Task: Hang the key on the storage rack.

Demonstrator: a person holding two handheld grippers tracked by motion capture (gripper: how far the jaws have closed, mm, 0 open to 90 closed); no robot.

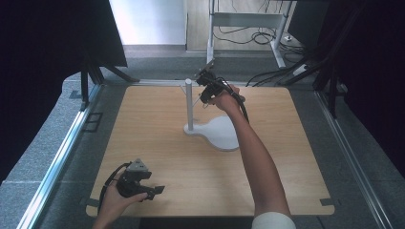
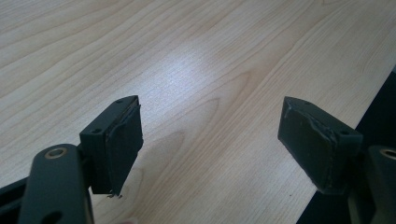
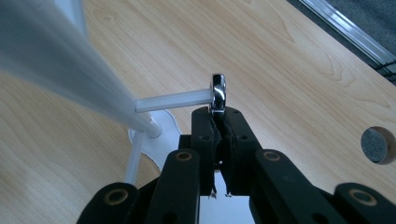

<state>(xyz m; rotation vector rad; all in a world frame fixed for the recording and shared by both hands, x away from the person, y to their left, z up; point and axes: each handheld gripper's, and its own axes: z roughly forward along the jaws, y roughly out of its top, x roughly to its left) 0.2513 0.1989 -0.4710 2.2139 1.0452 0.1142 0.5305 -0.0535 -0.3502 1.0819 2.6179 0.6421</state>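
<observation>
A white stand point(image 1: 217, 131) with an upright post point(image 1: 189, 102) sits at the middle back of the wooden table point(image 1: 157, 143). In the right gripper view a thin white peg point(image 3: 173, 100) sticks out sideways from the blurred post point(image 3: 60, 60). A shiny silver ring point(image 3: 218, 91) sits at the peg's tip. My right gripper point(image 3: 218, 116) is shut on the ring's lower edge, and in the high view it point(image 1: 204, 98) is just right of the post top. My left gripper point(image 1: 155, 191) rests near the front left edge, open point(image 2: 210, 140), with bare wood between its pads.
A round hole point(image 3: 378, 144) is cut in the tabletop near the right gripper. A metal rail point(image 1: 57, 157) runs along the table's left side. A desk frame and cables point(image 1: 248, 33) stand on the floor behind the table. The table's front edge point(image 2: 345, 135) lies close to the left gripper.
</observation>
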